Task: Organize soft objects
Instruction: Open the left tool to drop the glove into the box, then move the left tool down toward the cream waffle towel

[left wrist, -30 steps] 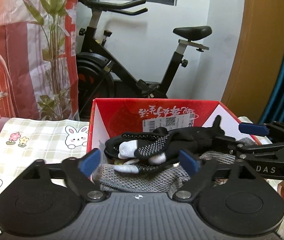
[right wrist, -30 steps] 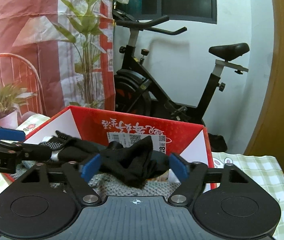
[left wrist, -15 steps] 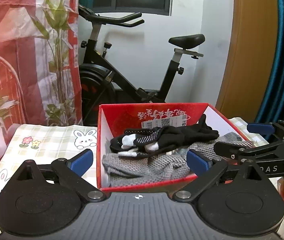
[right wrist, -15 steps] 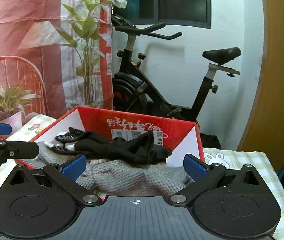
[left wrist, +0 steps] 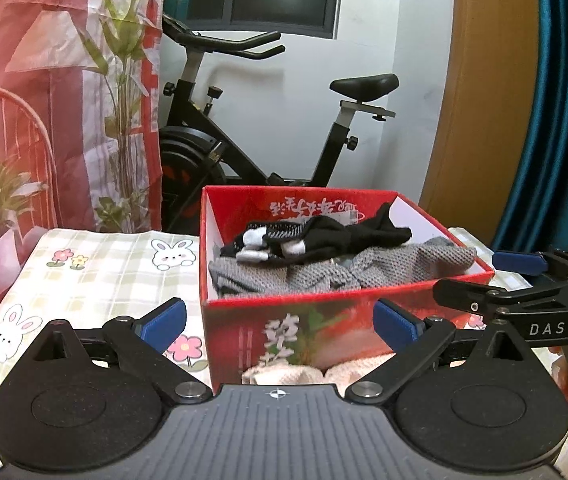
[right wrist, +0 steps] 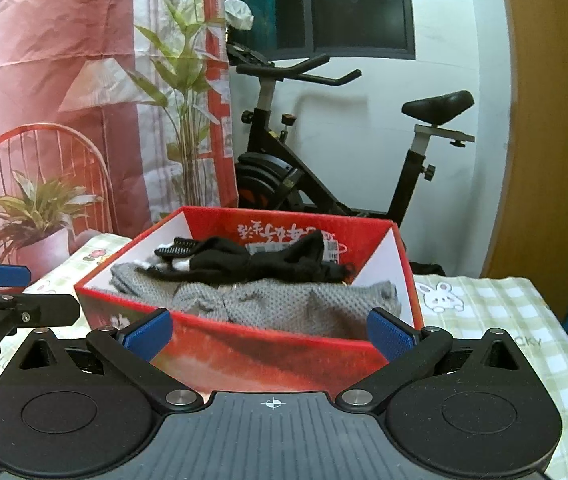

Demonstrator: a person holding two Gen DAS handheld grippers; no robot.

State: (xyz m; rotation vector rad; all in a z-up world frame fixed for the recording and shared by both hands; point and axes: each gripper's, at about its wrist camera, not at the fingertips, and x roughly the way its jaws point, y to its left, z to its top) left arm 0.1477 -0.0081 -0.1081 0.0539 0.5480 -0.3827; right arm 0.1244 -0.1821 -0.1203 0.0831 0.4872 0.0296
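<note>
Both our grippers have backed away from the red box [left wrist: 324,320]; left gripper [left wrist: 279,322] and right gripper [right wrist: 269,334] gape wide, empty. Black gloves [left wrist: 324,236] lie atop the grey knit [right wrist: 284,304] inside the box.

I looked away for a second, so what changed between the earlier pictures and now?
Both grippers, left and right, pulled back from the red box with jaws opened wider, letting go of the black gloves. The gloves stay draped on the grey knit inside the box, which has not moved on the checked cloth.
</note>
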